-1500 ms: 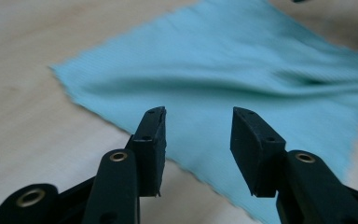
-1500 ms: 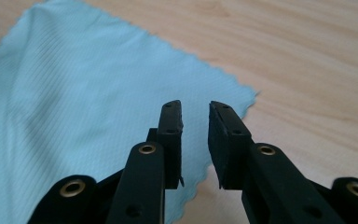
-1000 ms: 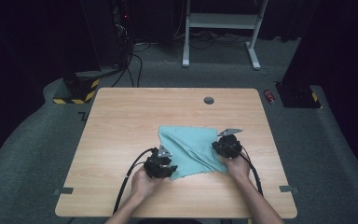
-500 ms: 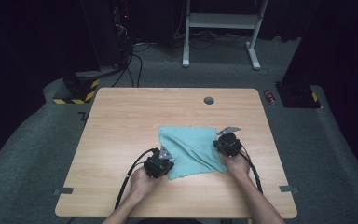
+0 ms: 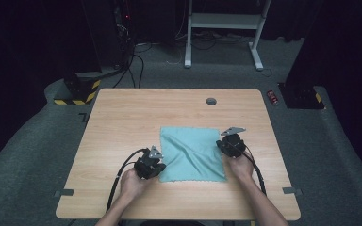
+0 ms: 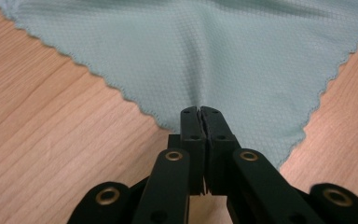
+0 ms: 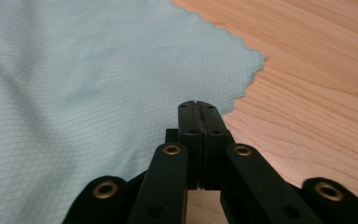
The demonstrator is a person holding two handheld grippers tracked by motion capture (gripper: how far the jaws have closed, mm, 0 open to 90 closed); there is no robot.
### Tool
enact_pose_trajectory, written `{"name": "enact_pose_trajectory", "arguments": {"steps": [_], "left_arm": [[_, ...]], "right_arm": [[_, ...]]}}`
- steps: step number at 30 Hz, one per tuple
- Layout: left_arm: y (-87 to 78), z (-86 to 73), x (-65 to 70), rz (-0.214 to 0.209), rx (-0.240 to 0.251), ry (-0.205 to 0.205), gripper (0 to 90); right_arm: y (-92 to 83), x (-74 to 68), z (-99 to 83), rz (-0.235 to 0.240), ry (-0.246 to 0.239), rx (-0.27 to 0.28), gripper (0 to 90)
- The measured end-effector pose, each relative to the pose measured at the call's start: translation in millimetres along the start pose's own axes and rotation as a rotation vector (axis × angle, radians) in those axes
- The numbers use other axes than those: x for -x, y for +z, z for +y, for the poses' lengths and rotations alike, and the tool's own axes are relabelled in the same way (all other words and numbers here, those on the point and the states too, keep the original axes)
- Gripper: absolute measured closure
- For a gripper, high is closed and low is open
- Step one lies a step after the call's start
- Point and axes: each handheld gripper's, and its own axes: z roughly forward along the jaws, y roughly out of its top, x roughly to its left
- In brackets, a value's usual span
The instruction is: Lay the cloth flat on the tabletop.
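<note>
A teal cloth (image 5: 192,153) lay spread a little right of the middle of the wooden table (image 5: 122,117), roughly square, with a few soft creases running across it. In the high view the left gripper (image 5: 156,162) sat at the cloth's 8 o'clock corner and the right gripper (image 5: 222,144) at its 3 o'clock edge.

In the left gripper view the 2 jaws were seen pressed together on the cloth (image 6: 205,56), at the tip of a corner, with fabric puckering up toward them. They had just been closing, with the cloth between them. In the right gripper view the jaws were likewise shut tight over the cloth's (image 7: 74,84) border, near a scalloped corner; the pinch itself was hidden beneath them, yet a grip on the fabric was judged likely.

The cloth was judged light, thin and limp, with a fine woven texture that should not slip much. Sagging between the 2 holds was to be expected once lifted. Corners and hemmed edges were judged the best places to be taken hold of.
</note>
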Motion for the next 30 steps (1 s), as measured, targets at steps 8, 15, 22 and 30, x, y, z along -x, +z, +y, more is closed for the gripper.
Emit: {"name": "enact_pose_trajectory", "arguments": {"steps": [8, 15, 22, 30], "left_arm": [[-4.9, -10.3, 4.2, -0.021, 0.037, -0.03, 77.8], [2.7, -11.0, 11.3, 0.011, 0.048, -0.017, 71.3], [2.2, -10.0, 13.0, 0.018, 0.034, 0.008, 88.6], [-8.9, -17.3, 3.9, -0.009, 0.039, -0.034, 89.5]], "right_arm": [[-2.3, -8.0, -7.0, 0.033, -0.018, -0.017, 77.0], [-0.5, -7.5, -9.9, 0.023, -0.019, -0.016, 79.3], [0.3, -9.5, -9.5, 0.006, -0.056, -0.015, 89.3], [0.8, -6.4, -9.4, 0.005, -0.045, -0.01, 89.9]]}}
